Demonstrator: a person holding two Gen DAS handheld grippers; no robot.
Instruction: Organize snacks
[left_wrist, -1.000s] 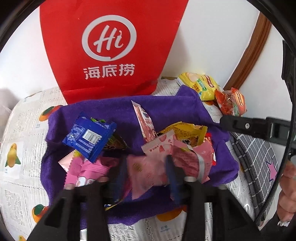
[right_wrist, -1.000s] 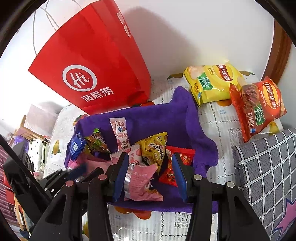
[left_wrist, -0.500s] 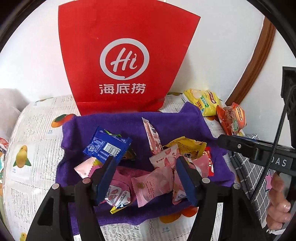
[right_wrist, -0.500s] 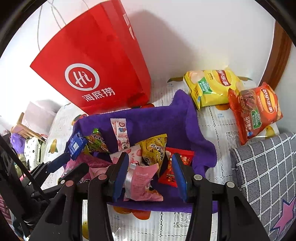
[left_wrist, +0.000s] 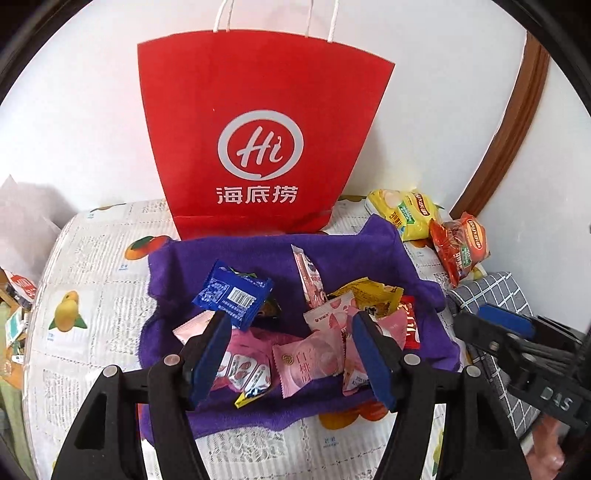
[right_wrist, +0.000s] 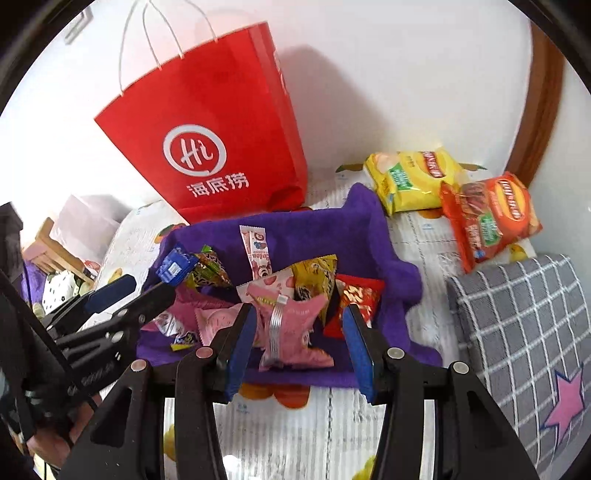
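Observation:
A purple cloth (left_wrist: 354, 254) (right_wrist: 332, 229) lies on the table with several small snack packets heaped on it: a blue one (left_wrist: 232, 295), pink ones (left_wrist: 308, 356) (right_wrist: 291, 321), a yellow one (left_wrist: 373, 295) and a red one (right_wrist: 356, 299). A red paper bag (left_wrist: 258, 147) (right_wrist: 221, 129) stands behind the cloth. My left gripper (left_wrist: 290, 352) is open and empty above the near side of the heap. My right gripper (right_wrist: 299, 345) is open and empty, its fingers either side of a pink packet without touching it.
A yellow crisp bag (left_wrist: 404, 214) (right_wrist: 413, 177) and an orange-red crisp bag (left_wrist: 460, 247) (right_wrist: 487, 218) lie at the back right by the wall. A grey checked cushion (right_wrist: 524, 332) is at the right. The tablecloth (left_wrist: 92, 295) has a fruit print. Clutter sits off the left edge.
My left gripper opened and pulled back up from the pink packets, leaving them on the cloth. My right gripper stayed open and nearly still.

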